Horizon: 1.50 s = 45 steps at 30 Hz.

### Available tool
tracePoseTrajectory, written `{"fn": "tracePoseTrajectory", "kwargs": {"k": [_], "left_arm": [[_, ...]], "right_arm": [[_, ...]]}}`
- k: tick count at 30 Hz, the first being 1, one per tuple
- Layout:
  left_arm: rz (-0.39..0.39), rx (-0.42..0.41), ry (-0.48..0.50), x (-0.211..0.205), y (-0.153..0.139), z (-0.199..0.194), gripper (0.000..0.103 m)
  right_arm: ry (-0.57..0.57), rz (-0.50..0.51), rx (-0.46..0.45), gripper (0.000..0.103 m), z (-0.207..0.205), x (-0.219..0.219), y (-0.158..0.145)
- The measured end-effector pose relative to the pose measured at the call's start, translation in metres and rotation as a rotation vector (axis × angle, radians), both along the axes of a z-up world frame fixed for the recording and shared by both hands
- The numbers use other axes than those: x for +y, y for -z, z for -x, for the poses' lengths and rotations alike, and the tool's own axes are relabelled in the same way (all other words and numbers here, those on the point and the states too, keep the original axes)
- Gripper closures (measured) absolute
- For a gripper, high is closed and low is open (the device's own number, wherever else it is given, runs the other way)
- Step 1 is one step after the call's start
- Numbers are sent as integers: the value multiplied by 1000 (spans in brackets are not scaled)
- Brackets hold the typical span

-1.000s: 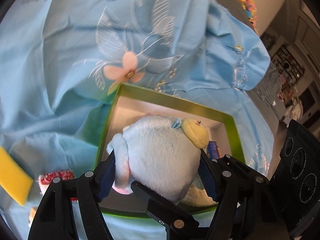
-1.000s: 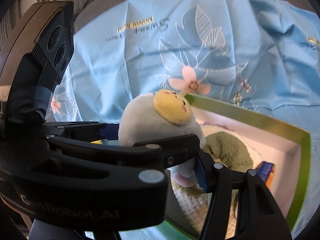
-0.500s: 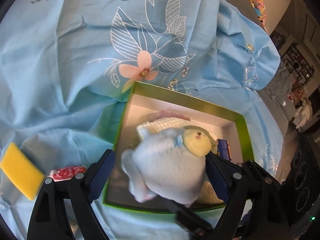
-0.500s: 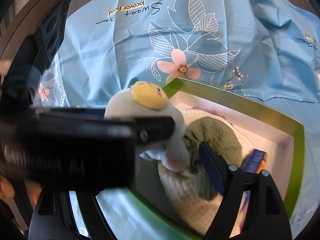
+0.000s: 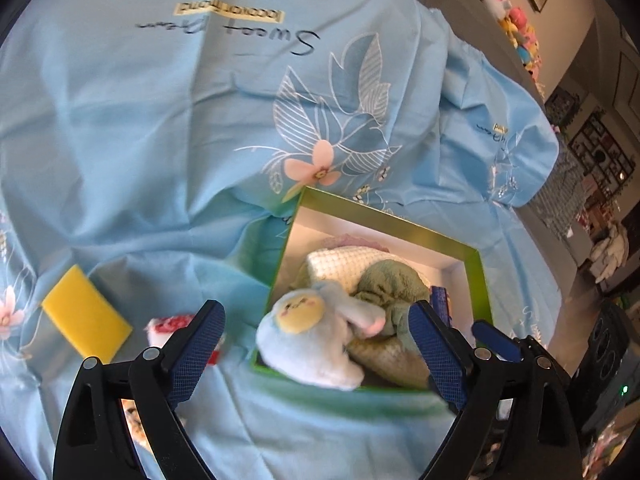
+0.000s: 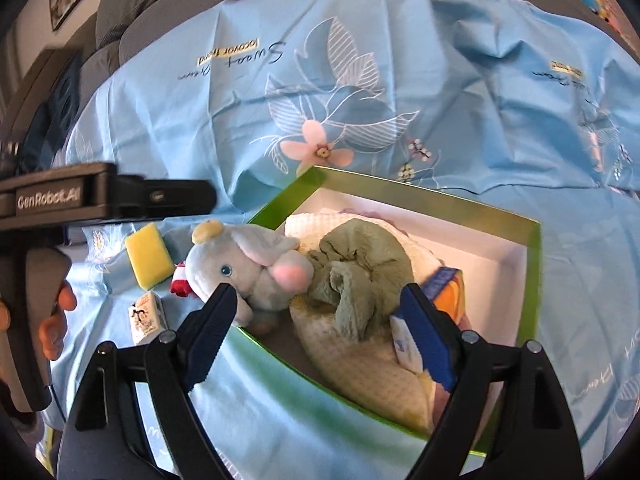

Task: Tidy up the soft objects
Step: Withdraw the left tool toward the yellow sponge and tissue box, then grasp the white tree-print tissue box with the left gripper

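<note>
Both jaws spread, empty. Plush elephant (image 6: pixel 256 268) on green box (image 6: pixel 532 280) edge; milk carton (image 6: pixel 146 317) only in right view.

A wrinkled light-blue sheet (image 5: pixel 160 128) printed with white leaves and a pink flower covers the surface that carries everything; what is under it cannot be told. Directly on it sit an open green-rimmed cardboard box (image 6: pixel 534 280), a yellow rectangular sponge (image 5: pixel 86 314), a small red-and-white soft item (image 5: pixel 170 326) just beside the sponge, and a small white printed carton (image 6: pixel 146 316).
</note>
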<state>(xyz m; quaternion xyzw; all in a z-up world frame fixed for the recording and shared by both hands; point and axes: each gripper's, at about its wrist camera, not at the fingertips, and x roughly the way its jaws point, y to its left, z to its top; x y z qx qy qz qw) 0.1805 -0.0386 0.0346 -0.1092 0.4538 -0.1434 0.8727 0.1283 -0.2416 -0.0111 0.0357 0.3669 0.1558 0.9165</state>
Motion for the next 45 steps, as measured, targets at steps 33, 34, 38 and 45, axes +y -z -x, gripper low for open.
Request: {"fn": "tracePoseTrajectory", "kwargs": {"k": [33,34,38,45], "left_arm": [[120,36,-209,155,124,79,10],[120,33,-206,156,125,76,10],[106,18,-198,157,132,70,10],[135,19,-156,150,144,60,23]], "right_arm": [[-362,59,56,16,71,174,76],[-368,69,56,16,67,180,78],[-386,105,69,16,43,205,87],[-422,168,82,23,19,229,98]]}}
